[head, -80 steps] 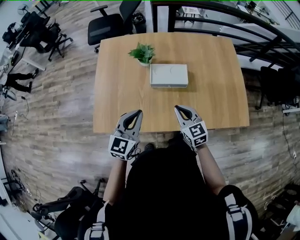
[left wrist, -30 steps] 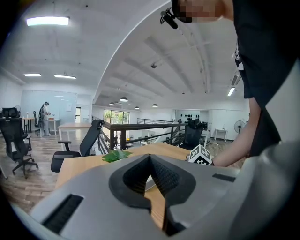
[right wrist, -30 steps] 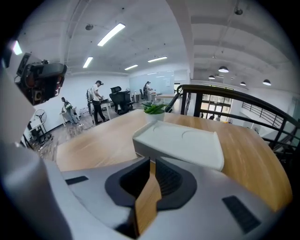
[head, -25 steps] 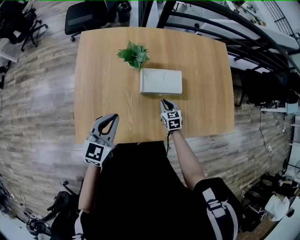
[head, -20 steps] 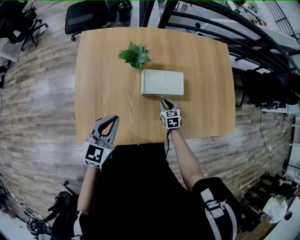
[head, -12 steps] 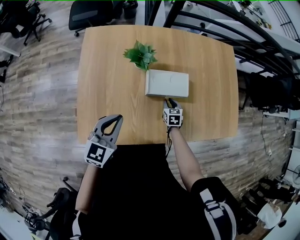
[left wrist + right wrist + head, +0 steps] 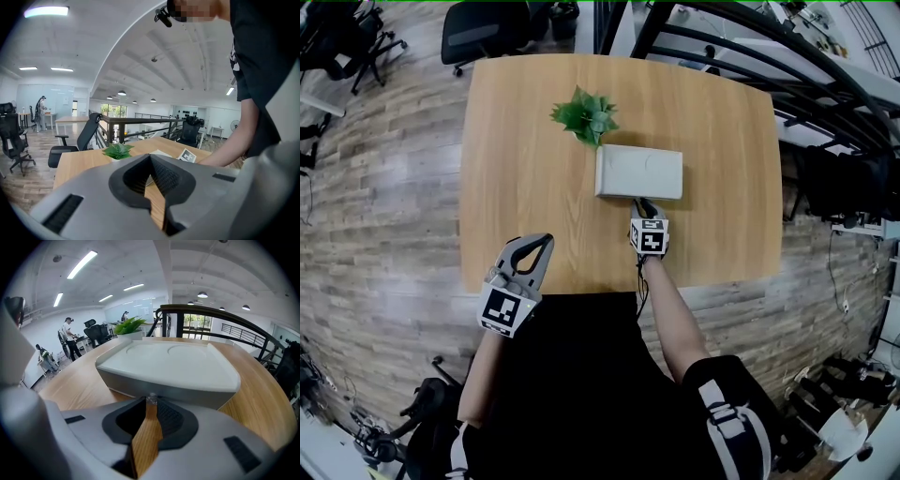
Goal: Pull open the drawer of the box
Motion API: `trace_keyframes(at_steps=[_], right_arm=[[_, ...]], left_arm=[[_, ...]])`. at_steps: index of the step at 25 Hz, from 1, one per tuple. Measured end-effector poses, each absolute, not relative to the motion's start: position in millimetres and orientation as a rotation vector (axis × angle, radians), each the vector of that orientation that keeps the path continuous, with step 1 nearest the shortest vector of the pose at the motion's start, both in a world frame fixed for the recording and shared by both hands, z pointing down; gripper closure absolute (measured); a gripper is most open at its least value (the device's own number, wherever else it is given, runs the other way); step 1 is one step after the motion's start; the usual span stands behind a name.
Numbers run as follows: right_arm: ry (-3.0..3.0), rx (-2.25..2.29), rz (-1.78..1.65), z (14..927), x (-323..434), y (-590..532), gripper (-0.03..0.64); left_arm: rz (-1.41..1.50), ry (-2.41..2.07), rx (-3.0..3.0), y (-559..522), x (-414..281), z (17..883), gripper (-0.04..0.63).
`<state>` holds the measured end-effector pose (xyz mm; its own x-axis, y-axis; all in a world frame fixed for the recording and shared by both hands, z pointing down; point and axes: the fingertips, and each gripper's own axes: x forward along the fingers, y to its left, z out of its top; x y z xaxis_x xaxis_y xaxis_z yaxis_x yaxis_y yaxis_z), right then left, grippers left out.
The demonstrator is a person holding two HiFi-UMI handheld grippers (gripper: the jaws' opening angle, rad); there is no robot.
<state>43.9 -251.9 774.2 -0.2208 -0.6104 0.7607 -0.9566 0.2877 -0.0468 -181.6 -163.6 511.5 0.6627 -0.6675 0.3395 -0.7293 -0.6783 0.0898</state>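
Observation:
A flat white box (image 7: 639, 172) lies on the wooden table (image 7: 525, 178), its drawer front facing me. In the right gripper view the box (image 7: 168, 364) fills the middle, with a small clear knob (image 7: 151, 398) on its front face. My right gripper (image 7: 642, 202) is against that front, and its jaws (image 7: 151, 402) meet on the knob. My left gripper (image 7: 542, 241) hovers at the table's near edge, well left of the box, shut (image 7: 150, 157) with nothing held. The drawer looks closed.
A small potted plant (image 7: 586, 114) stands touching the box's far left corner. A dark metal railing (image 7: 722, 37) runs behind the table at the right. An office chair (image 7: 483, 28) stands beyond the far left corner. Wooden floor surrounds the table.
My right gripper has moved forward from just short of the box to its front face and now meets the knob. The left gripper has stayed by the near edge.

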Motion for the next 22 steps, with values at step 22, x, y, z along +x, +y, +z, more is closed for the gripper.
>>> trace_keyframes(at_steps=[22], right_arm=[[-1.882, 1.404, 0.712, 771.7, 40.7, -234.6, 0.532]], left_arm=[[0.397, -1.044, 2.736, -163.6, -173.3, 505.8, 0.572]])
